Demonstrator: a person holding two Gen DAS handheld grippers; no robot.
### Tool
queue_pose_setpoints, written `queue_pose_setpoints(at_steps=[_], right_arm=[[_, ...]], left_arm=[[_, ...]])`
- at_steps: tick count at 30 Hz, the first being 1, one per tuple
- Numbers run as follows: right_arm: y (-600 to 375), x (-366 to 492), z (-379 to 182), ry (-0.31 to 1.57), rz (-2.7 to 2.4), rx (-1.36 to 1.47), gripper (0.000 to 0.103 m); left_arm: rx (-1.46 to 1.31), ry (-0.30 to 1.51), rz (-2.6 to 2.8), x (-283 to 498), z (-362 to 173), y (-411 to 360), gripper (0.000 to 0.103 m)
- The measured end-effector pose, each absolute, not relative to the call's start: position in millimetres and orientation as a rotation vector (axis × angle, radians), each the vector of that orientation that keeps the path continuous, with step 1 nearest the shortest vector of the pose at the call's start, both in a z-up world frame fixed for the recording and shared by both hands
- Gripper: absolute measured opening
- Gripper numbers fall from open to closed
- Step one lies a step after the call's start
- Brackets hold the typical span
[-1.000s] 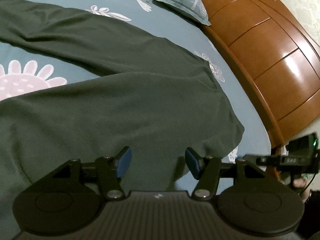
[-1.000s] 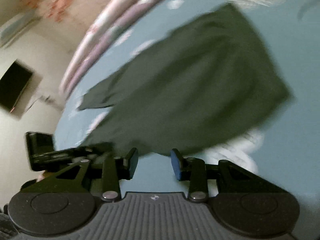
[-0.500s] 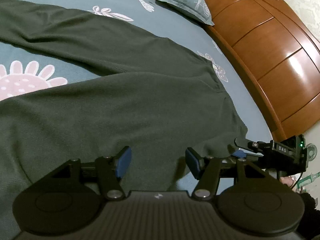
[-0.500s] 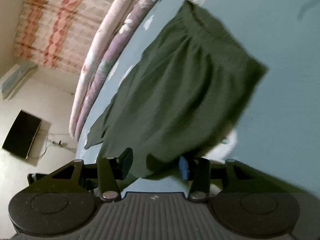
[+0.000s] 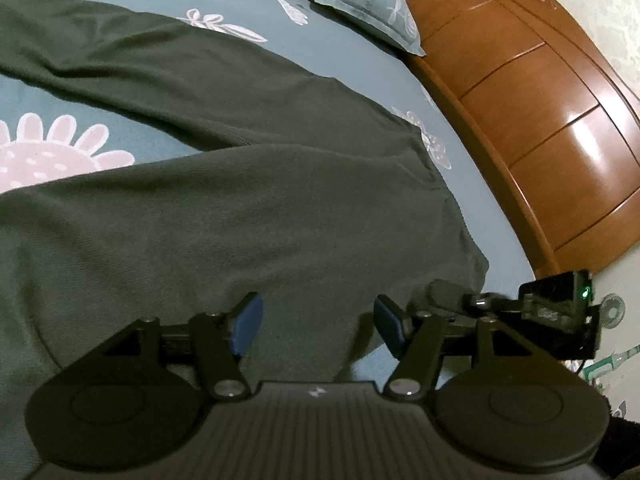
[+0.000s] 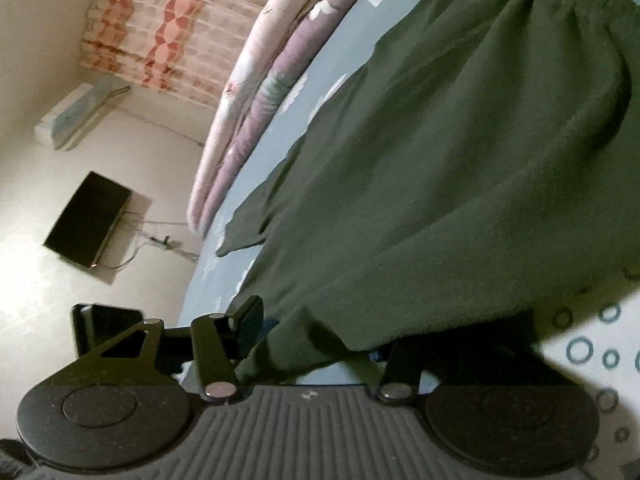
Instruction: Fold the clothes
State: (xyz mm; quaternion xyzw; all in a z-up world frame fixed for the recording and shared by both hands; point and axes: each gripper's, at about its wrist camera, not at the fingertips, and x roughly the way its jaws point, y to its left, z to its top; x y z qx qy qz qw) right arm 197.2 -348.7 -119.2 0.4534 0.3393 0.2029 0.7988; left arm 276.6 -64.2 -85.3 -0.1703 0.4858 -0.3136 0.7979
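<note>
Trousers (image 5: 256, 208) dark green, legs running away leftward from left gripper (image 5: 316, 326) | it gapes, empty | right gripper (image 6: 320, 344) parted, hem hiding one finger

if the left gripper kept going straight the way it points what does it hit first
Most likely the green trousers: the left gripper has its jaws open right over the hem by the waist, with cloth filling the view ahead. The bedsheet lies beyond. Depth is hard to judge.
</note>
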Motion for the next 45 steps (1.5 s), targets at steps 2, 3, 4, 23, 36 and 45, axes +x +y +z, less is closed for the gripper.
queue_pose_setpoints(at_steps=[2, 3, 4, 23, 36, 45], right_arm=[[-351, 201, -125, 0.737, 0.406, 0.975, 0.024], [-353, 204, -132, 0.742, 0.391, 0.993, 0.006], [-354, 205, -137, 0.739, 0.382, 1.023, 0.004], [-360, 144, -87, 0.984, 0.264, 0.885, 0.004], [-431, 93, -98, 0.777, 0.044, 1.068, 0.048], [-458, 93, -104, 0.676, -0.1, 1.079, 0.018]], left_arm=[[-0.369, 1.038, -0.677, 277, -86, -64, 0.064], [-0.372, 1.036, -0.677, 278, -87, -65, 0.064], [-0.374, 1.034, -0.677, 279, -87, -65, 0.064], [-0.122, 0.994, -0.594, 227, -61, -33, 0.067], [-0.123, 1.01, -0.576, 227, -71, -25, 0.069], [-0.109, 1.016, -0.559, 226, -68, -26, 0.069]])
